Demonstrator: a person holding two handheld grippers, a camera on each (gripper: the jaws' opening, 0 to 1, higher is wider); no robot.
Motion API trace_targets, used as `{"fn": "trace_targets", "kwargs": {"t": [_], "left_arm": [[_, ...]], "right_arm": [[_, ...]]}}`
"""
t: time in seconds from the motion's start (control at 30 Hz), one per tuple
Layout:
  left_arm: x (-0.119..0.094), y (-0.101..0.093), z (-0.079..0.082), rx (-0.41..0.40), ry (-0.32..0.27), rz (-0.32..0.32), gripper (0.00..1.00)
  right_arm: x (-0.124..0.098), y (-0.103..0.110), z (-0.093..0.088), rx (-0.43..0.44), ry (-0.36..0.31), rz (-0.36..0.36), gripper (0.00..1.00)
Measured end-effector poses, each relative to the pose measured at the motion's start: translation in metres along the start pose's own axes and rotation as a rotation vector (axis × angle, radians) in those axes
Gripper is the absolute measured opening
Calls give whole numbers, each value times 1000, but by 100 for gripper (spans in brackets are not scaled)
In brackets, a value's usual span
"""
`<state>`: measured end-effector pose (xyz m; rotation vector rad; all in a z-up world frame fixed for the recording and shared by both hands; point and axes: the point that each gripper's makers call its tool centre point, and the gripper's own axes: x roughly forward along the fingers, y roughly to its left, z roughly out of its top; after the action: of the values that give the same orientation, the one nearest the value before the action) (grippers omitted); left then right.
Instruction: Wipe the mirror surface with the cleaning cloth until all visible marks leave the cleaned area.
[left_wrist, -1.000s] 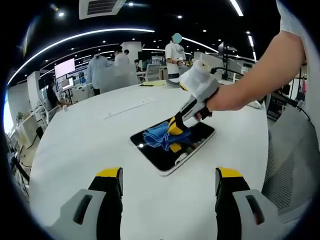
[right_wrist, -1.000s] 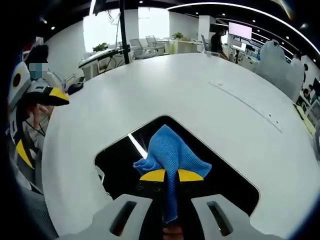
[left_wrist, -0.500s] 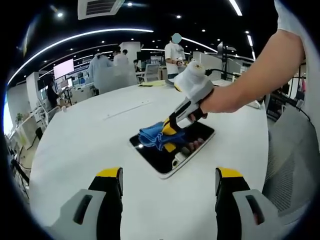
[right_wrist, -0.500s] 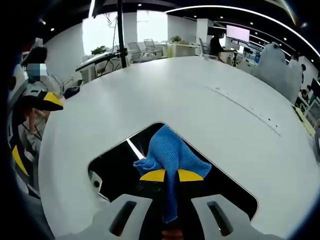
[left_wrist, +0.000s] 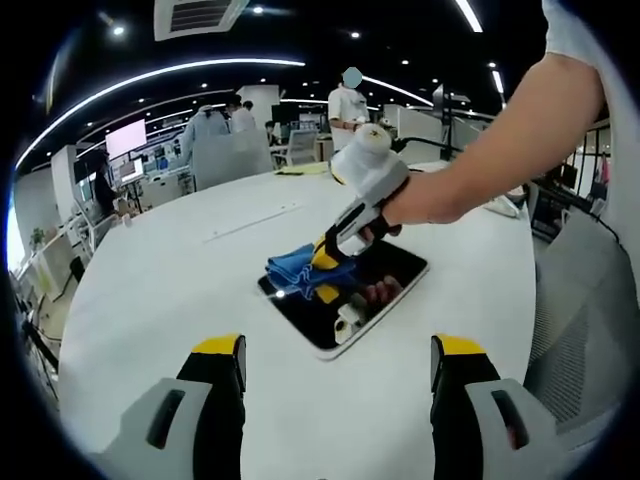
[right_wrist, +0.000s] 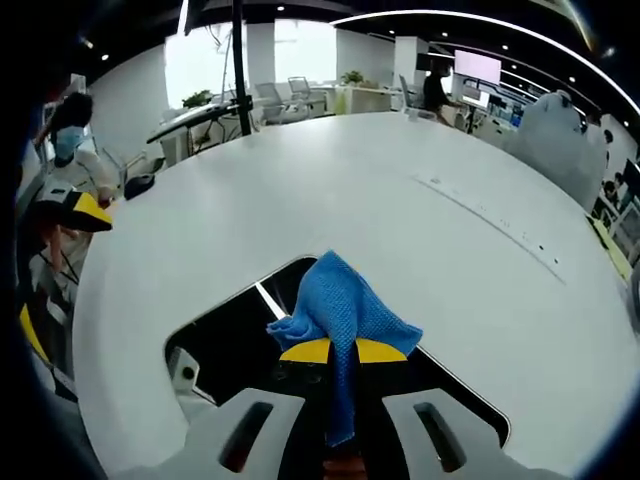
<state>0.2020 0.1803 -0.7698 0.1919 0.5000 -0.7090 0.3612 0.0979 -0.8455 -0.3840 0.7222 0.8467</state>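
A dark rectangular mirror with a white rim lies flat on the white round table. My right gripper is shut on a blue cleaning cloth and presses it onto the mirror's far left end. In the right gripper view the blue cloth bunches over the yellow-tipped jaws of the right gripper, above the mirror. My left gripper stands open near the table's front edge, well short of the mirror, with nothing between its fingers.
A person's arm reaches in from the right, holding the right gripper. People stand at desks behind the table. A grey chair is at the right. The table stretches bare beyond the mirror.
The right gripper has slid the cloth across the mirror toward its far left end. The left gripper has stayed still.
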Motion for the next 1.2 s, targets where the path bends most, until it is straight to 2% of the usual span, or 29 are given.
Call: {"fn": "trace_targets", "kwargs": {"t": [1.2], "left_arm": [[-3, 5, -6, -6, 10, 4, 75]], "right_arm": [[24, -15, 22, -16, 14, 11, 1]]}}
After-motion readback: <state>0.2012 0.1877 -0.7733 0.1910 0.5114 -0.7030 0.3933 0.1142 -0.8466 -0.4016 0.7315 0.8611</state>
